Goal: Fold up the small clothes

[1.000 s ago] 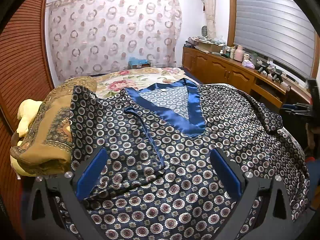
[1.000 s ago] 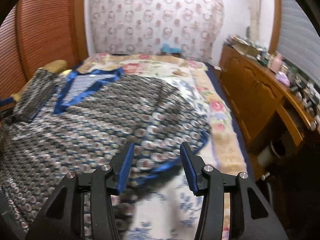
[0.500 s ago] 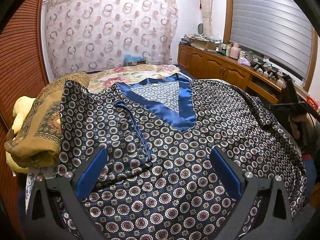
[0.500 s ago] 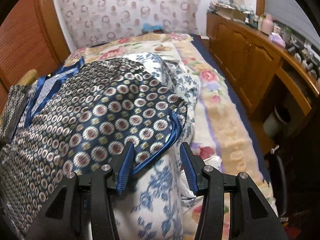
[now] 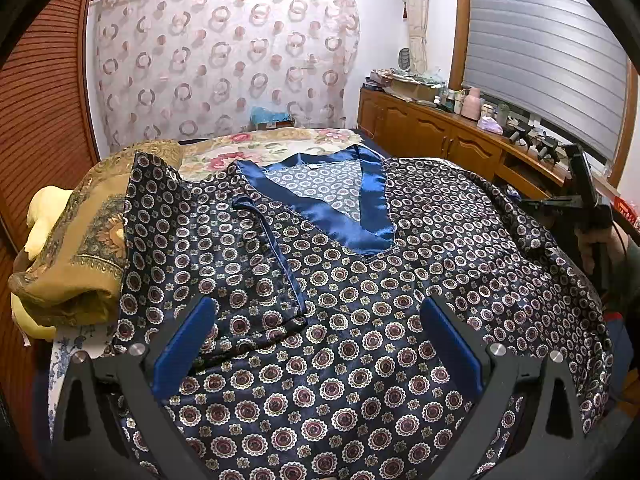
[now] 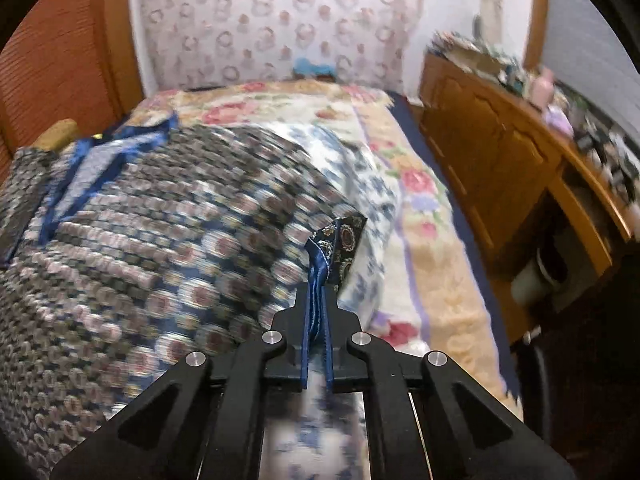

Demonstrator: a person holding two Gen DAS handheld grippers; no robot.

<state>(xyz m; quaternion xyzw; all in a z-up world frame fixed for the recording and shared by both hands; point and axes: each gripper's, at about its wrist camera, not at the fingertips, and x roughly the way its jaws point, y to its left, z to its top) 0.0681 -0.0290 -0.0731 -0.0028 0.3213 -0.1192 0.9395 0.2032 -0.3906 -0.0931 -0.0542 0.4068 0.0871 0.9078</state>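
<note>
A dark blue patterned satin top (image 5: 360,280) with a bright blue V-neck trim (image 5: 360,224) lies spread face up on the bed. Its left sleeve is folded in over the chest. My left gripper (image 5: 316,344) hovers open just above the lower front of the top, nothing between its fingers. In the right wrist view the same top (image 6: 140,260) is blurred. My right gripper (image 6: 318,280) is shut on the blue-edged cuff of the right sleeve (image 6: 340,240), which sticks up between the pads. The right gripper also shows at the far right of the left wrist view, held by a hand (image 5: 592,240).
A folded ochre patterned cloth (image 5: 80,240) and a yellow plush item (image 5: 44,216) lie at the bed's left edge. A floral bedspread (image 6: 420,240) covers the bed. A wooden cabinet (image 6: 500,160) with cluttered top runs along the right. A slatted wooden wall (image 5: 40,120) stands at the left.
My right gripper moved down to the sleeve's blue-trimmed edge and shut on it; it stood open before. The left gripper stayed open over the top's front.
</note>
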